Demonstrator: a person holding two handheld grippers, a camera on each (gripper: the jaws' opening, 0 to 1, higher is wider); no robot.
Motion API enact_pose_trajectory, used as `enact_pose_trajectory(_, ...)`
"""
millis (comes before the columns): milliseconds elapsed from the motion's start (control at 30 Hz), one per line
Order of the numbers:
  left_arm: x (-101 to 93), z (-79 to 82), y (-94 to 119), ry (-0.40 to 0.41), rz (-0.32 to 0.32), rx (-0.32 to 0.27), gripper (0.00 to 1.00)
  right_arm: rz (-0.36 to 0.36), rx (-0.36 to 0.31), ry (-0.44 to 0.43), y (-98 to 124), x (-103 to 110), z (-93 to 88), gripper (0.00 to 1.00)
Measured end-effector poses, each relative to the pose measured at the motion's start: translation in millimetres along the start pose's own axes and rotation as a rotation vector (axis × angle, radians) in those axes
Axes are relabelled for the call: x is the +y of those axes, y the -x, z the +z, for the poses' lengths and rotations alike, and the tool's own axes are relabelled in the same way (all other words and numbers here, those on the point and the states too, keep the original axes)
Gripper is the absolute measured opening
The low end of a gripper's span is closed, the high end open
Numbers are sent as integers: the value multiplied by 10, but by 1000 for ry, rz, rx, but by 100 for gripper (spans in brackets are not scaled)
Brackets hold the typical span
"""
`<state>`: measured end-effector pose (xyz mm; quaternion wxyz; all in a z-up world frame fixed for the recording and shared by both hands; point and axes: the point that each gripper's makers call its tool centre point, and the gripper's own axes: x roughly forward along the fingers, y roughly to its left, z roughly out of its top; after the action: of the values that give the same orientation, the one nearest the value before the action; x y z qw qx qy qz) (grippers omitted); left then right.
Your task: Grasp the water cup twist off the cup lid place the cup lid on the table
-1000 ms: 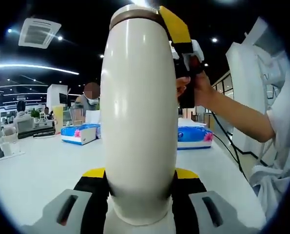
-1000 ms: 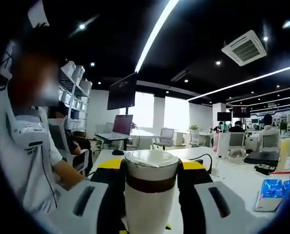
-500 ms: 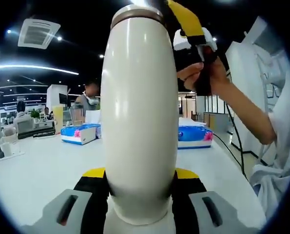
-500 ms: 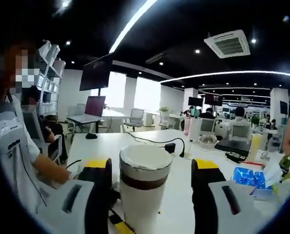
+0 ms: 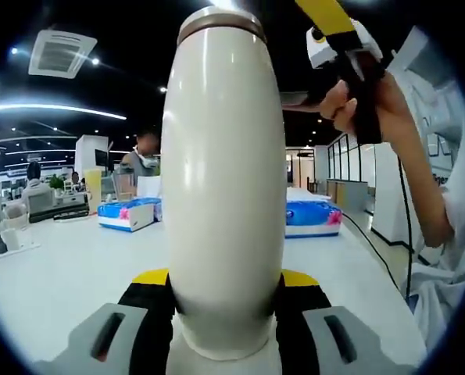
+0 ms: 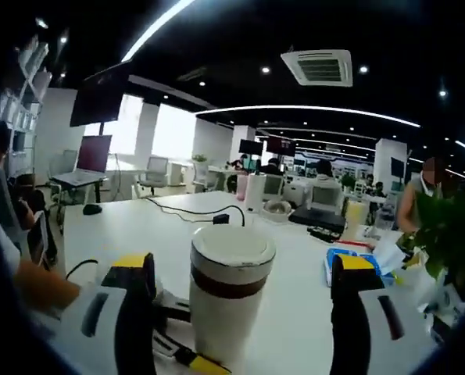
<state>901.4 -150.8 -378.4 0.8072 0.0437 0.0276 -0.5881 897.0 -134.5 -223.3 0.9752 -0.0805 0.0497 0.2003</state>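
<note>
My left tongs (image 5: pixel 224 293) clamp the cream water cup (image 5: pixel 224 180) at frame centre; my right tongs (image 6: pixel 244 293) stand spread wide either side of its brown-banded lid (image 6: pixel 232 251), above the white counter (image 6: pixel 162 226).

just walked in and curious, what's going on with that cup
A person is working a cream water cup with two handheld grippers. The left gripper is clamped on the cup's body. The right gripper is open around the cup lid, jaws clear of it. The lid sits on the cup above the white table.
</note>
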Motion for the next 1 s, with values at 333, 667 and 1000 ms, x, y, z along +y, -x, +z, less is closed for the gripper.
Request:
enact_pose_trajectory(333,5,-4,-6,-5,1,2,52,-141,-139,-113,95,163,48,93)
enact_pose_trajectory(667,-8,-16,1,-7,8,7,52,-258,-224,-56,179,231,113,84)
enact_pose_trajectory(1000,-10,-48,-3,-43,24,21,52,-291,-221,-23,53,79,81,83)
